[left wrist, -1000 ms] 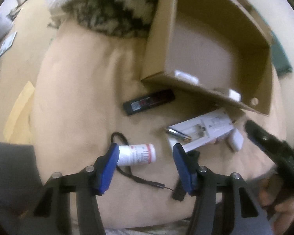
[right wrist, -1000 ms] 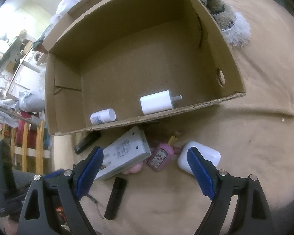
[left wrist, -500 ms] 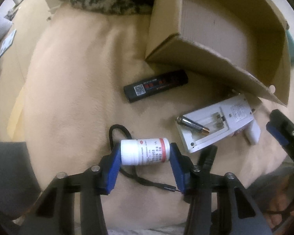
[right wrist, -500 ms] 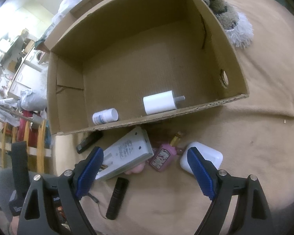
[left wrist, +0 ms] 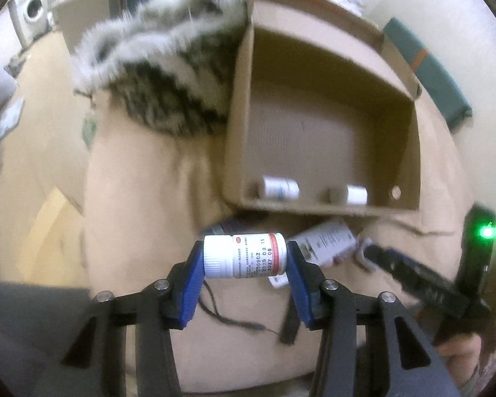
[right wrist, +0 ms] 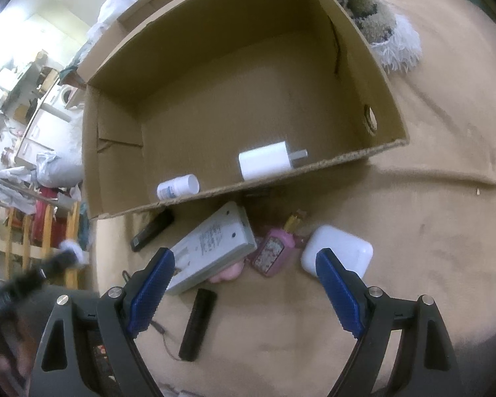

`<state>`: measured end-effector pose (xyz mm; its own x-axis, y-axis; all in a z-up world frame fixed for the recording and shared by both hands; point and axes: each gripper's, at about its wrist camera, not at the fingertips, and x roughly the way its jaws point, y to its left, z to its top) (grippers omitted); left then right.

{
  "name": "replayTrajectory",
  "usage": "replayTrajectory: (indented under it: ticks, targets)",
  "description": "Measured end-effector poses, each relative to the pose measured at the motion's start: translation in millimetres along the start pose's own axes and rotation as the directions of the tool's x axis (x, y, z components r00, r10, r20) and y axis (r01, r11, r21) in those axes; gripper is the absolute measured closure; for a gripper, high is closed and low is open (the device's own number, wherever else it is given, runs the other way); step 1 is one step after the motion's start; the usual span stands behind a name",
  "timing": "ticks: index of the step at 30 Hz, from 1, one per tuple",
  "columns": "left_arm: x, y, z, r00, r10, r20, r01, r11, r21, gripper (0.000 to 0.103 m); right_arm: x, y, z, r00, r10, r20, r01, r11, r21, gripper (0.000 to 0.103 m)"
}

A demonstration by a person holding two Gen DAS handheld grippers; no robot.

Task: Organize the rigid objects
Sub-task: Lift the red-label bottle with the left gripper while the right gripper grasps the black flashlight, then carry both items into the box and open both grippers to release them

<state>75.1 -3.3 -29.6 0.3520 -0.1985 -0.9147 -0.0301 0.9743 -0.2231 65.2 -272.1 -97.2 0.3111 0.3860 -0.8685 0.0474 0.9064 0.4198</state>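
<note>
My left gripper [left wrist: 244, 258] is shut on a white pill bottle [left wrist: 244, 255] with a red band, held sideways above the tan blanket in front of the cardboard box [left wrist: 314, 210]. The box [right wrist: 122, 132] holds a small white bottle [right wrist: 178, 186] and a white charger plug [right wrist: 266, 161]. My right gripper [right wrist: 244, 283] is open and empty over a grey-white battery charger [right wrist: 213, 243], a pink perfume bottle [right wrist: 274, 251] and a white earbud case [right wrist: 337, 251].
A black stick device [right wrist: 152, 230] and a black bar with a thin cord [right wrist: 197, 324] lie on the blanket. A furry patterned throw [left wrist: 162, 76] lies left of the box. Cluttered room furniture [right wrist: 23, 125] stands beyond the bed.
My left gripper closed on the pill bottle, lifted it off the blanket and carried it toward the box. The right gripper stayed open and barely moved.
</note>
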Motion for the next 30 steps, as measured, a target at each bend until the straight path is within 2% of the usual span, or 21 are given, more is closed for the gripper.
replayTrajectory:
  ticks: [2, 5, 6, 9, 10, 15, 18, 20, 22, 24, 27, 30]
  targets:
    - [-5, 7, 9, 1.0, 0.029, 0.008, -0.029, 0.999, 0.018, 0.059, -2, 0, -4, 0.999, 0.037, -0.01, -0.037, 0.999, 0.01, 0.01]
    - [9, 11, 5, 0.999, 0.036, -0.024, -0.035, 0.999, 0.032, 0.059, -2, 0, -13, 0.993, 0.109, -0.046, -0.108, 0.994, 0.035, 0.012]
    - [16, 13, 2, 0.998, 0.049, -0.026, -0.048, 0.998, 0.041, 0.059, 1, 1, -17, 0.988, 0.139, -0.065, -0.136, 0.99, 0.045, 0.02]
    - [29, 16, -7, 0.997, 0.078, -0.024, -0.076, 0.996, 0.055, 0.059, 17, 9, -32, 0.967, 0.206, -0.149, -0.198, 0.978, 0.068, 0.061]
    - [33, 18, -9, 0.997, 0.079, -0.026, -0.078, 0.996, 0.052, 0.059, 23, 13, -37, 0.959, 0.218, -0.18, -0.208, 0.975, 0.074, 0.064]
    - [41, 21, -7, 0.996, 0.073, -0.045, -0.072, 0.997, 0.029, 0.059, 62, 26, -56, 0.938, 0.189, -0.289, -0.158, 0.979, 0.126, 0.064]
    - [43, 20, -5, 0.996, 0.074, -0.044, -0.073, 0.997, 0.028, 0.059, 81, 42, -63, 0.945, 0.097, -0.313, -0.077, 0.994, 0.077, 0.064]
    - [44, 19, -5, 0.996, 0.084, -0.039, -0.082, 0.996, 0.031, 0.059, 83, 47, -65, 0.954, 0.057, -0.295, -0.042, 0.997, 0.058, 0.067]
    - [45, 19, -6, 0.995, 0.087, -0.043, -0.086, 0.996, 0.033, 0.059, 82, 50, -69, 0.964, 0.016, -0.265, -0.007, 0.999, 0.035, 0.079]
    - [45, 19, -7, 0.996, 0.081, -0.045, -0.08, 0.996, 0.029, 0.059, 78, 50, -72, 0.971, 0.023, -0.239, -0.016, 0.999, 0.03, 0.083]
    - [42, 19, -8, 0.995, 0.093, -0.03, -0.092, 0.995, 0.033, 0.059, 60, 54, -74, 0.98, 0.016, -0.198, -0.018, 1.0, -0.005, 0.083]
    - [38, 20, -10, 0.994, 0.11, -0.008, -0.11, 0.993, 0.03, 0.059, 32, 58, -69, 0.988, 0.071, -0.139, -0.072, 0.997, -0.006, 0.083]
